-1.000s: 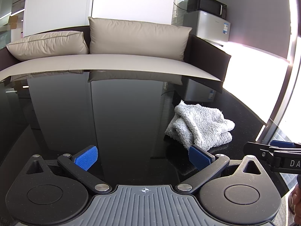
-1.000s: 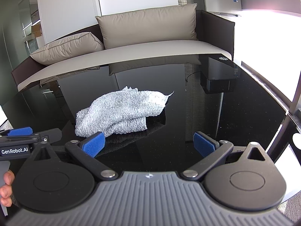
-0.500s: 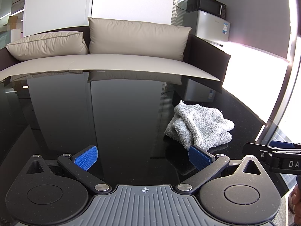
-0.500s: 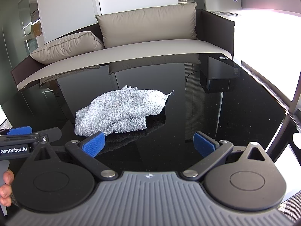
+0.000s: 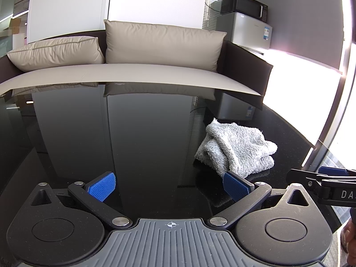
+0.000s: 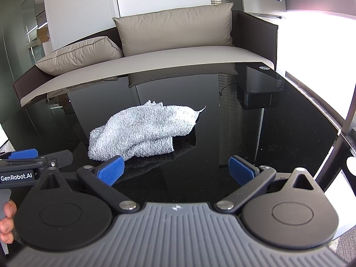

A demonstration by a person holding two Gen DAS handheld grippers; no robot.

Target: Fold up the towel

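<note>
Towel (image 6: pixel 144 129): one grey terry cloth, bunched in a loose heap on the black tabletop (image 6: pixel 255 138), unfolded as yet. We see it ahead and to the right of our left gripper (image 5: pixel 169 188), ahead and to the left of our right gripper (image 6: pixel 176 171), so it lies between the two, nearer the window side.

Tabletop: glossy, dark, mirror-like; bare on every side of the heap. Broad open room to the left in the left wrist view. The right-hand edge (image 5: pixel 309 142) runs close past the towel there, so we judge spreading should go leftward, away from it. A sofa (image 6: pixel 178 53) with cushions stands beyond the far edge.

Handling, as we judge it: light, soft, limp, thick-piled; will drape and slump, not hold a shape. The polished surface probably lets it slide when tugged. Nothing fragile.

Hold points: one corner tip (image 6: pixel 203 108) juts out at the far right of the heap, the plainest place to pinch. The hemmed layers (image 6: pixel 153 149) at the near side offer a second. Other corners are buried; we cannot place them.

Fingers: both pairs spread wide, blue pads (image 5: pixel 102 185) bare, gripping nothing, clear of the cloth.
</note>
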